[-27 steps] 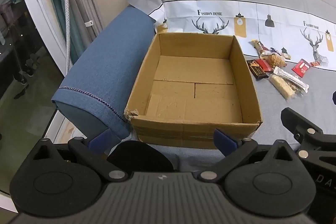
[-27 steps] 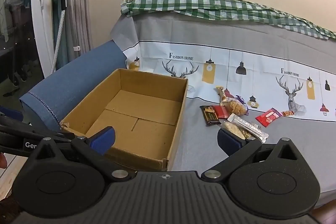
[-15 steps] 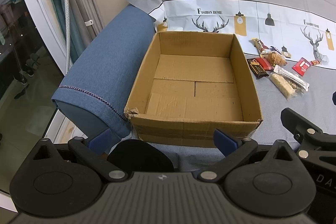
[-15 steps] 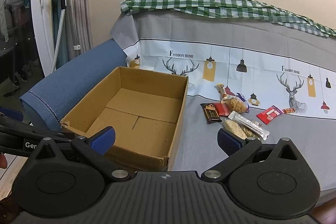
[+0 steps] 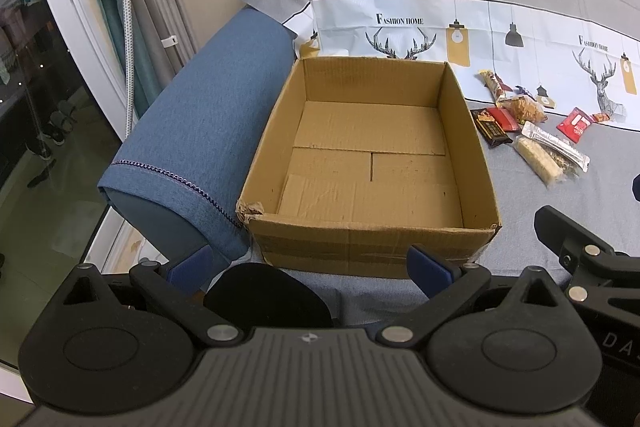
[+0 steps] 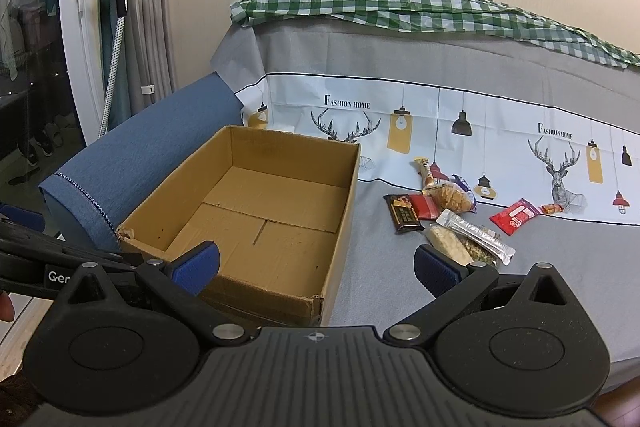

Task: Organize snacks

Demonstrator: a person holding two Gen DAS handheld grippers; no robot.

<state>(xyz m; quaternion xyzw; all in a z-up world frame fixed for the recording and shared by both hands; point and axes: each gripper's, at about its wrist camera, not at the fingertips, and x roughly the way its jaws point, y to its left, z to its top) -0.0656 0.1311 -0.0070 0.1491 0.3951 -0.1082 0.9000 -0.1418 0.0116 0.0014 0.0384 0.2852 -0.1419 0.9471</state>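
Note:
An empty cardboard box [image 5: 476, 163] sits on the grey cover; it also shows in the right wrist view [image 6: 344, 219]. Several snack packets lie to its right: a dark chocolate bar [image 6: 403, 213], a red packet [image 6: 518, 215], a clear-wrapped bar [image 6: 476, 235] and a puffed-snack bag [image 6: 454, 198]. They also show in the left wrist view [image 5: 536, 135]. My left gripper [image 5: 310, 269] is open and empty in front of the box's near wall. My right gripper [image 6: 316, 267] is open and empty, near the box's right front corner.
A blue padded armrest [image 5: 200, 131] lies against the box's left side. A green checked cloth [image 6: 400, 7] tops the sofa back. A garment steamer pole [image 6: 116, 27] and glass door stand at left. The right gripper's arm [image 5: 580, 255] shows at the left view's right edge.
Both grippers have moved slightly forward and up; the box and snacks sit a little lower in the views. Nothing was grasped or moved.

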